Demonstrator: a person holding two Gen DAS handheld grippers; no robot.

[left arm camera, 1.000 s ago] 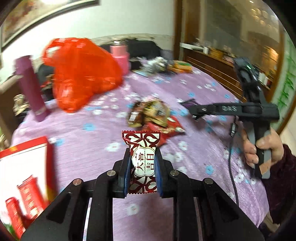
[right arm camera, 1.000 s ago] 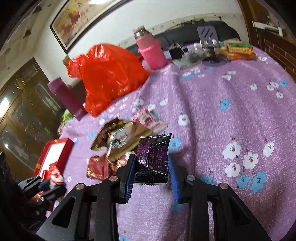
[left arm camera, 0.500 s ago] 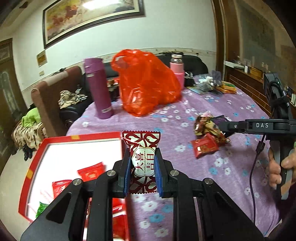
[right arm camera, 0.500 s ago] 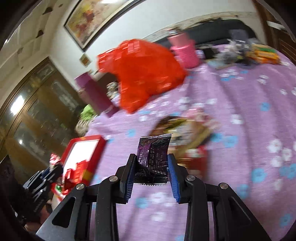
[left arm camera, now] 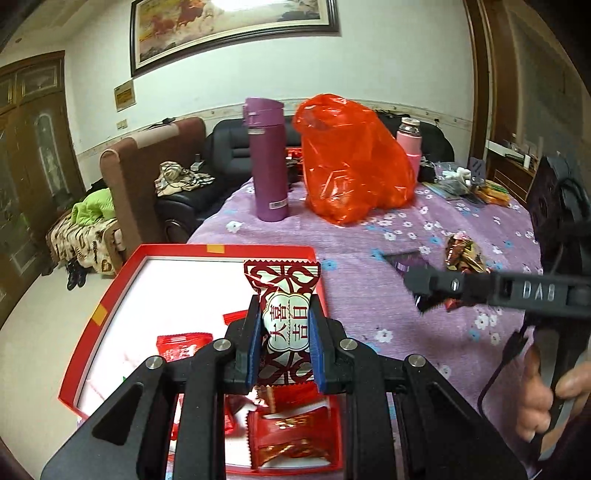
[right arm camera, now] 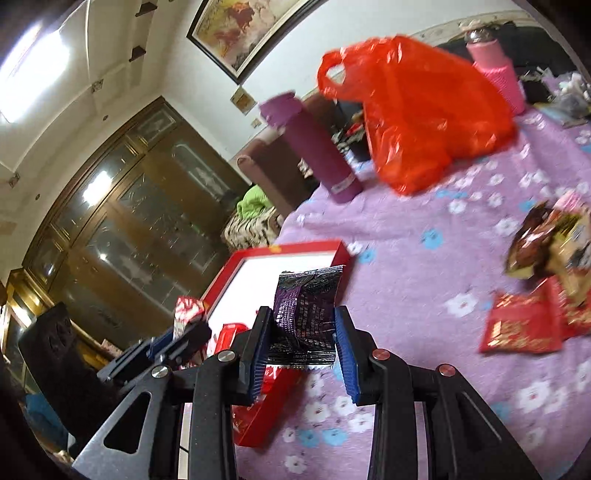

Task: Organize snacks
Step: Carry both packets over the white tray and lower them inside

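1. Purple floral tablecloth (left arm camera: 369,325) across the round table, framed painting (left arm camera: 236,29) on the white wall at upper centre of the left wrist view.
2. Left gripper (left arm camera: 284,349) at lower centre, clamped on a red-and-white patterned candy packet (left arm camera: 286,317), held upright above the red-rimmed box (left arm camera: 110,291).
3. Inside that box, at lower left: several red snack packets (left arm camera: 291,439) on the white floor.
4. Right gripper (right arm camera: 303,347) at lower centre of the right wrist view, closed on a crinkled purple snack packet (right arm camera: 306,310), just over the box's near right edge.
5. Same gripper seen at right of the left wrist view, a hand (left arm camera: 543,391) around its handle.
6. Remaining pile of loose snacks (right arm camera: 543,280) at right of the right wrist view, blurred, well apart from the box.
7. Behind, near the table's far edge: purple flask (left arm camera: 267,162), orange plastic bag (left arm camera: 351,162), pink bottle (left arm camera: 410,144).
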